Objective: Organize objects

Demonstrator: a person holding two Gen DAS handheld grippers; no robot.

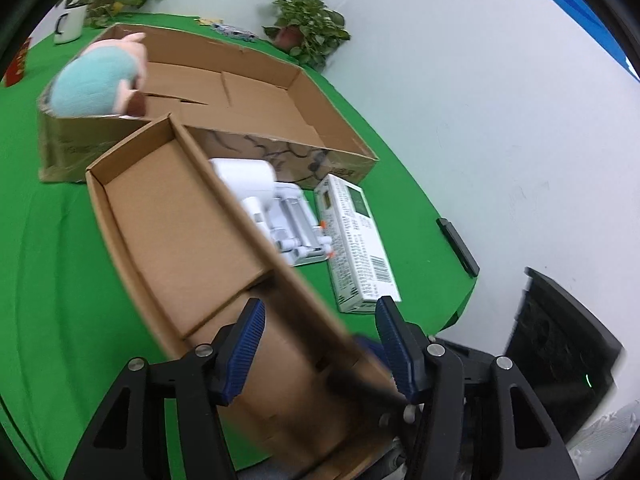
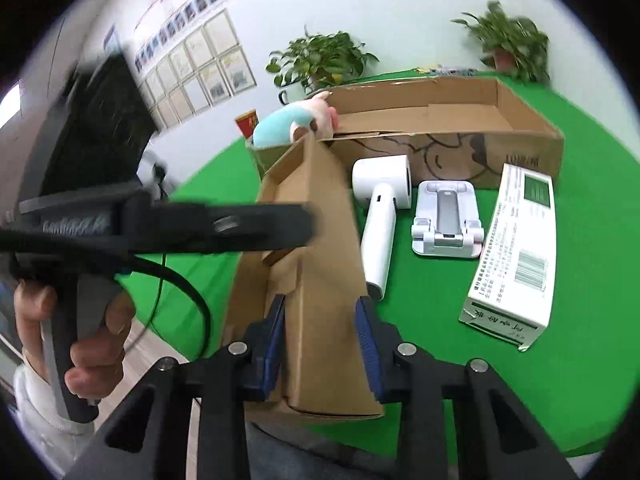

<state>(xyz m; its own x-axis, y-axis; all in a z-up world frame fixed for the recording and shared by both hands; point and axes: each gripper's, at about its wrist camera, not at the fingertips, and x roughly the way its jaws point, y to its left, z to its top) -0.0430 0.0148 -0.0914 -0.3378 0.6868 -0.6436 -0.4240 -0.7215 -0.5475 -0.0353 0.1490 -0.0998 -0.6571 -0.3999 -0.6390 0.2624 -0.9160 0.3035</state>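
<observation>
A small open cardboard box (image 1: 188,236) is held tilted above the green table. My right gripper (image 2: 320,336) is shut on its near wall (image 2: 324,280). My left gripper (image 1: 320,344) is open, its fingers astride the box's side wall without pressing it. Beyond lie a white hair dryer (image 2: 384,216), a white phone stand (image 2: 446,220) and a white and green carton (image 2: 516,256). A large open cardboard box (image 1: 256,92) stands behind, with a teal and pink plush toy (image 1: 96,80) in its left end.
Two potted plants (image 1: 308,28) and a white mug (image 1: 70,24) stand at the table's far edge. A black bar (image 1: 458,246) lies at the right edge of the table. A dark monitor (image 1: 560,336) stands off the table to the right.
</observation>
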